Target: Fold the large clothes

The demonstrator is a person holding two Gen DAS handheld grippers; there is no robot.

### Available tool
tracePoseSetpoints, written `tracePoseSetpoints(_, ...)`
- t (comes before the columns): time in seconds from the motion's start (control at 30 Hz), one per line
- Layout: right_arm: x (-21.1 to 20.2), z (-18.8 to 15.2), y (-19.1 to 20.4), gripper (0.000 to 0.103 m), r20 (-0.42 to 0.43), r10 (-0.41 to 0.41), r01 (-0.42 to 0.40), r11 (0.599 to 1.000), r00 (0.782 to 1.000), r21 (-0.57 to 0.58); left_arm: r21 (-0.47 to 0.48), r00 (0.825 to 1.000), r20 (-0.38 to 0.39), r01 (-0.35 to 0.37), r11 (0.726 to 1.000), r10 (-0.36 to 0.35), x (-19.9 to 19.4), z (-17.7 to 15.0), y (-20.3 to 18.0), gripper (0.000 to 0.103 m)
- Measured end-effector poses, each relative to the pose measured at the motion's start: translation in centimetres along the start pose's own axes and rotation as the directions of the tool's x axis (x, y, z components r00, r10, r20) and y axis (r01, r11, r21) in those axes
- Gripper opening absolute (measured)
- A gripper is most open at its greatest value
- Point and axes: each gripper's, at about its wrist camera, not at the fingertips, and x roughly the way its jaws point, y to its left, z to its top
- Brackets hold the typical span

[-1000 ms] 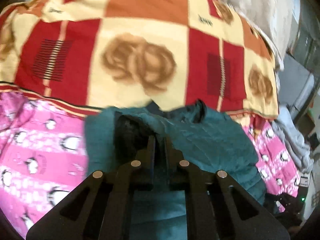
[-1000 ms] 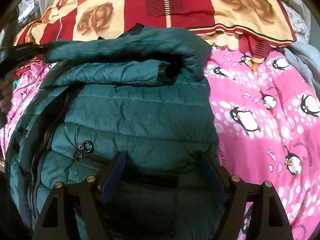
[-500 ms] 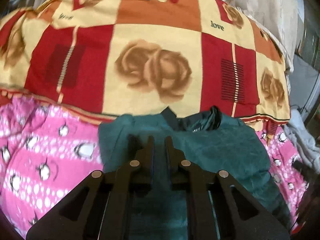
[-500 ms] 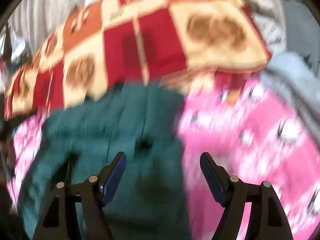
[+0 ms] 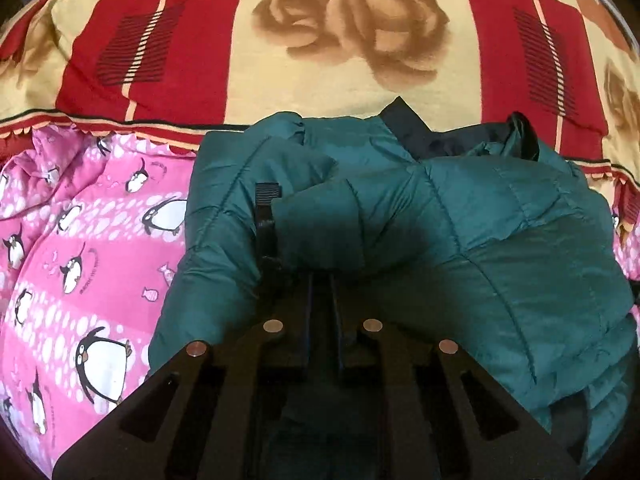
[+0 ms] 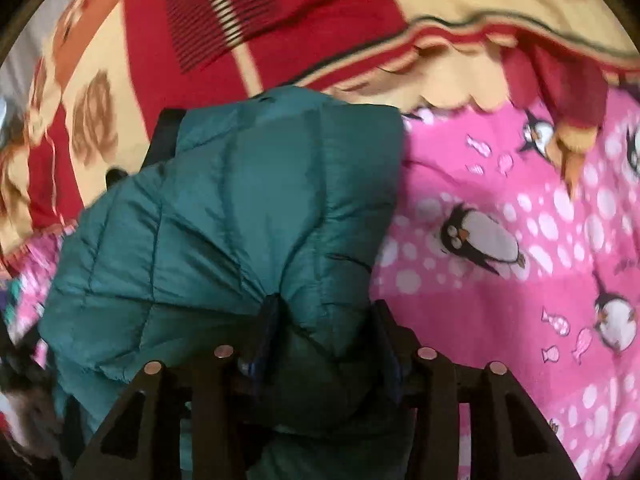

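A teal quilted puffer jacket (image 5: pixel 460 232) lies bunched on the bed, its dark collar toward the red and cream blanket. My left gripper (image 5: pixel 321 280) is shut on a fold of the jacket near a black cuff strap (image 5: pixel 266 216). In the right wrist view the same jacket (image 6: pixel 240 208) fills the left half. My right gripper (image 6: pixel 326 312) has closed partway on a thick bunch of the jacket's edge, which sits pinched between its fingers.
A red and cream blanket (image 5: pixel 340 32) with rose prints covers the far side of the bed. A pink penguin-print sheet (image 5: pixel 80 240) lies left of the jacket and shows on the right in the right wrist view (image 6: pixel 520 240).
Both grippers moved forward and down toward the blanket with the jacket. My right gripper was open over the jacket and has now closed on a bunch of it.
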Motion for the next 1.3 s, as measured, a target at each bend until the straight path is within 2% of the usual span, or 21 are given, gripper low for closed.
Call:
tracePoseSetpoints(0.07,-1.3,0.6,-0.1,0.045,0.051,-0.017,0.016,1.000,0.999,0.022,-0.002,1.000,0.014,0.000,1.000,0.000,0.0,-0.3,0.0,0.010)
tracePoseSetpoints(0.1,-2.7,1.1,0.1,0.045,0.119,-0.042,0.038,0.999,0.992,0.038,-0.005,1.000,0.023,0.002,1.000,-0.002,-0.1,-0.5,0.0,0.010)
tracePoseSetpoints(0.13,-3.8,1.4,0.4,0.045,0.178,-0.061,0.054,0.998,0.982,0.042,-0.008,1.000,0.027,0.006,1.000,-0.006,-0.1,-0.5,0.1,0.010)
tracePoseSetpoints(0.17,-5.2,2.1,1.2,0.045,0.267,-0.063,0.057,0.998,0.962,0.028,-0.013,0.999,0.032,0.012,1.000,-0.011,-0.2,-0.8,0.3,0.010)
tracePoseSetpoints(0.23,-5.9,3.5,2.6,0.045,0.338,-0.054,0.058,0.998,0.940,-0.002,-0.026,0.999,0.045,0.024,0.999,-0.022,-0.2,-0.8,0.4,0.010)
tracePoseSetpoints(0.27,-5.7,3.9,3.0,0.045,0.344,-0.049,0.056,0.998,0.938,-0.011,-0.028,0.998,0.051,0.026,0.999,-0.024,-0.1,-0.9,0.5,0.010)
tracePoseSetpoints(0.3,-4.6,4.5,3.6,0.045,0.327,-0.037,0.050,0.998,0.944,-0.031,-0.031,0.998,0.053,0.028,0.999,-0.026,-0.2,-1.0,0.4,0.010)
tracePoseSetpoints(0.37,-1.7,4.7,4.2,0.047,0.241,-0.057,0.076,0.995,0.969,-0.069,-0.037,0.998,0.056,0.031,0.999,-0.029,-0.1,-1.0,0.4,0.010)
tracePoseSetpoints(0.43,2.9,4.2,3.6,0.051,0.077,-0.113,0.120,0.988,0.991,-0.097,-0.039,0.998,0.061,0.036,0.999,-0.033,0.1,-1.0,0.5,0.010)
tracePoseSetpoints(0.5,3.3,3.8,2.7,0.055,0.085,-0.076,0.082,0.995,0.993,-0.061,-0.037,0.998,0.061,0.029,0.999,-0.027,0.2,-0.9,0.4,0.010)
tracePoseSetpoints(0.57,3.2,4.0,2.5,0.064,0.061,-0.094,0.097,0.994,0.994,-0.048,-0.036,0.998,0.063,0.025,0.999,-0.022,0.3,-0.9,0.4,0.010)
tracePoseSetpoints(0.67,1.6,3.9,2.6,0.067,0.046,-0.127,0.129,0.990,0.991,-0.056,-0.039,0.998,0.064,0.026,0.999,-0.024,0.3,-0.9,0.4,0.010)
tracePoseSetpoints(0.73,-1.3,3.8,3.4,0.066,0.118,-0.106,0.113,0.992,0.987,-0.054,-0.041,0.998,0.064,0.028,0.999,-0.025,0.3,-0.9,0.4,0.010)
tracePoseSetpoints(0.8,-4.0,3.5,5.6,0.066,0.189,-0.068,0.089,0.991,0.980,-0.103,-0.043,0.998,0.064,0.031,0.999,-0.029,0.3,-0.9,0.5,0.010)
tracePoseSetpoints(0.9,-5.1,1.7,9.0,0.067,0.195,0.007,0.035,0.977,0.981,-0.211,-0.042,0.998,0.064,0.030,0.999,-0.027,0.3,-0.8,0.5,0.010)
tracePoseSetpoints(0.97,-4.0,0.5,11.1,0.067,0.160,0.021,0.025,0.959,0.987,-0.283,-0.044,0.998,0.064,0.032,0.999,-0.029,0.2,-0.9,0.5,0.010)
tracePoseSetpoints(1.03,-1.2,-0.9,11.9,0.068,0.088,-0.029,0.057,0.942,0.996,-0.331,-0.045,0.997,0.068,0.036,0.998,-0.033,0.1,-0.8,0.5,0.010)
tracePoseSetpoints(1.13,0.2,-1.8,11.0,0.069,0.105,-0.027,0.061,0.941,0.994,-0.334,-0.046,0.997,0.067,0.034,0.998,-0.031,0.1,-0.8,0.5,0.010)
tracePoseSetpoints(1.3,-0.1,-2.8,11.7,0.069,0.107,-0.044,0.078,0.938,0.993,-0.337,-0.040,0.998,0.051,0.031,0.999,-0.029,0.1,-0.6,0.5,0.010)
